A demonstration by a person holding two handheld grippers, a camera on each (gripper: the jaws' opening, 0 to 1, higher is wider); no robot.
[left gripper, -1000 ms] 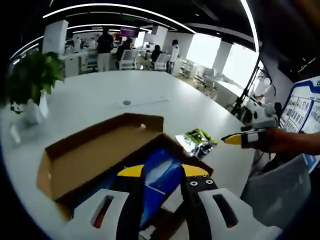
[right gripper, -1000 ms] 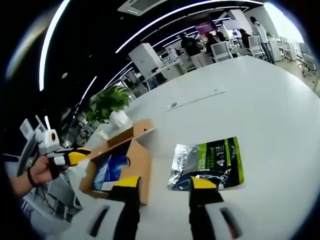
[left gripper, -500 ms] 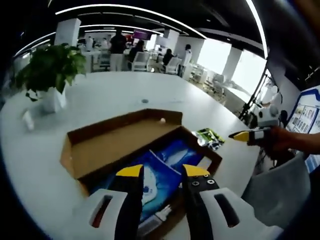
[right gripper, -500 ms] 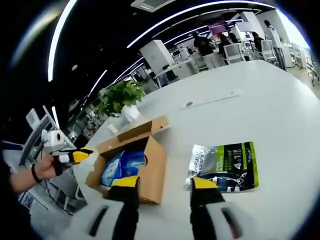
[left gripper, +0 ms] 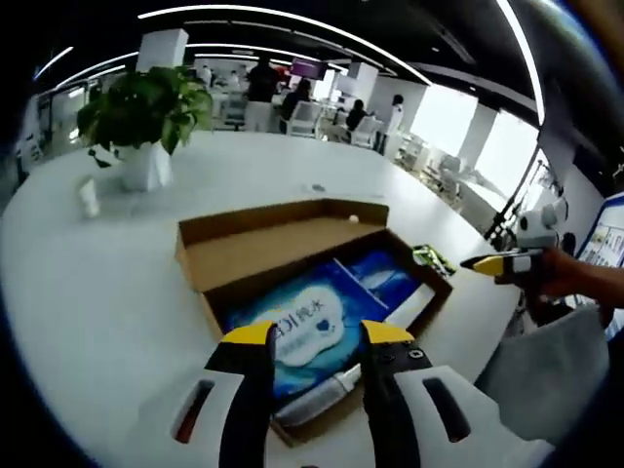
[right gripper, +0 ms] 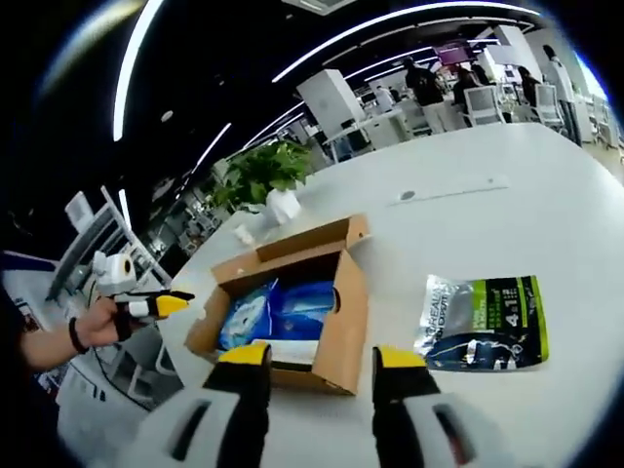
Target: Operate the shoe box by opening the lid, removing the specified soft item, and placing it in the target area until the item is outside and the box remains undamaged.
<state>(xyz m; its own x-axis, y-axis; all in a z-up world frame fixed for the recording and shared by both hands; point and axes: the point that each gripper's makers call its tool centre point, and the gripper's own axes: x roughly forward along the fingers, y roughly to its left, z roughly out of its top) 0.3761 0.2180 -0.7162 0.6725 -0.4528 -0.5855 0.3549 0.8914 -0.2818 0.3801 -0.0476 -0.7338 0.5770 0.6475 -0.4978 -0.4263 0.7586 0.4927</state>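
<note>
Behind us is a big office with white light strips on a dark ceiling, and people stand and sit by desks far away. We work at a big round white table. On it sits a brown cardboard shoe box with its lid folded back and open. Inside the box we see a soft blue pack with white on it, lying flat on the bottom. In the right gripper view the blue pack is inside the same box too. A silver and green pouch lies flat on the table just beside the box, out on the bare white top. In the left gripper view we see a bit of that pouch peeking past the far side of the box. A green plant in a white pot stands near the table's far edge, well apart from the box. Our left gripper hangs over the near end of the box with its yellow tips apart and nothing between them. Our right gripper hangs near the box side, tips spread wide, holding nothing. Each one also shows off to the side in the other's view, held in a hand past the table edge.
</note>
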